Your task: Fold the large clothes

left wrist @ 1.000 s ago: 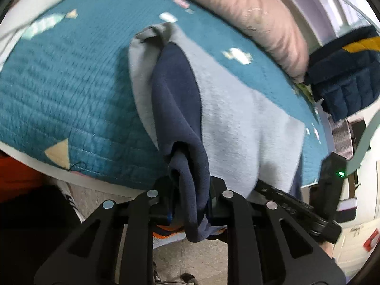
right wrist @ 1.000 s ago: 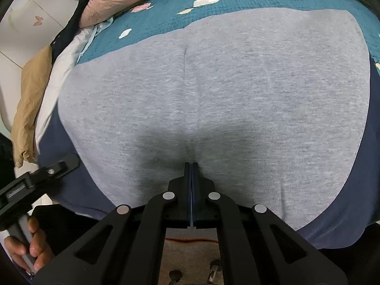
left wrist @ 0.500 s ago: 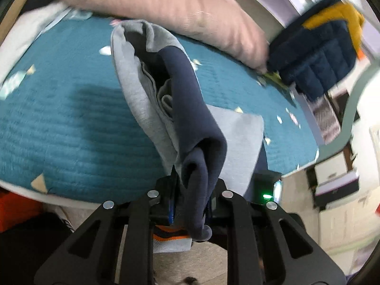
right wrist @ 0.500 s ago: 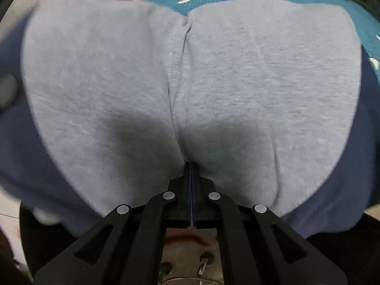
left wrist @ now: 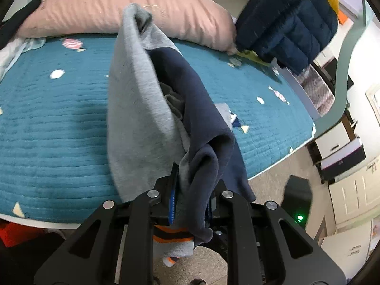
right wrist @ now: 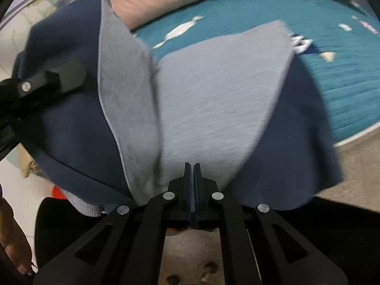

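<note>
While a grey and navy sweatshirt [left wrist: 142,109] hangs lifted above a teal quilted bed cover [left wrist: 47,123], the left gripper [left wrist: 191,199] clamps a thick bunch of its navy and grey fabric, the cloth rising toward 12 o'clock. Seen from the right wrist, the right gripper [right wrist: 192,178] has its jaws almost together, pinching the sweatshirt's hem where grey meets navy. A pink pillow [left wrist: 99,7] lies at 11 o'clock, a navy puffer jacket [left wrist: 292,23] at 2 o'clock

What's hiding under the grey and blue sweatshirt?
Under the sweatshirt is the teal quilt on the bed, showing around its edges. Whatever lies directly beneath the cloth is covered, so it cannot be seen.
</note>
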Motion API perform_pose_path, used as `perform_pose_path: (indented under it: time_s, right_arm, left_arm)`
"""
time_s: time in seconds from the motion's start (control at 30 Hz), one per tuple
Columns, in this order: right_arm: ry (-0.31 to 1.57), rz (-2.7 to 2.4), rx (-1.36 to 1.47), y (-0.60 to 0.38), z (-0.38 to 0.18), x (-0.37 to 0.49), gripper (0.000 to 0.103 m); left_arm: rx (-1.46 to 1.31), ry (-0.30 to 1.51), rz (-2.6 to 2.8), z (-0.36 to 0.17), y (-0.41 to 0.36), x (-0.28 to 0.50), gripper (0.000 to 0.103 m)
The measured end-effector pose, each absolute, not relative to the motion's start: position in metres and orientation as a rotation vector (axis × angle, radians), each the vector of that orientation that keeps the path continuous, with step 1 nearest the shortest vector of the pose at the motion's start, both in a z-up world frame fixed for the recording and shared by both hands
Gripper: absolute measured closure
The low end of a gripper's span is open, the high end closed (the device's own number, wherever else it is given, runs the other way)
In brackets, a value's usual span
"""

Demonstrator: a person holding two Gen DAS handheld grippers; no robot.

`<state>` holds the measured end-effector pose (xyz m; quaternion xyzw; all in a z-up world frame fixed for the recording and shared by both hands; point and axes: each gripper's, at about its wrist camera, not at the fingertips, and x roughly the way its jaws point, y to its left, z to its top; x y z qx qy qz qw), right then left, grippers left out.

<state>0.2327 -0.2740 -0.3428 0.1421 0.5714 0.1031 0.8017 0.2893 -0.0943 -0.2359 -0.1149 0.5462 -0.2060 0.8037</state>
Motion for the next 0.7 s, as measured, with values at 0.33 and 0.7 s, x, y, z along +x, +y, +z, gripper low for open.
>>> perform_pose_path:
  time_s: [0.33, 0.7]
  right_arm:
    - [1.259, 0.104, 0.475, -0.358, -0.370, 0.229, 0.098]
    - [1.276, 0.095, 0.614, -0.387, -0.397, 0.242, 0.099]
  left_arm:
    - [-0.194, 1.235, -0.494, -0.272, -0.184, 0.313, 0.086]
    - [-0.121, 1.291, -0.511, -0.305, -0.243, 0.323, 0.084]
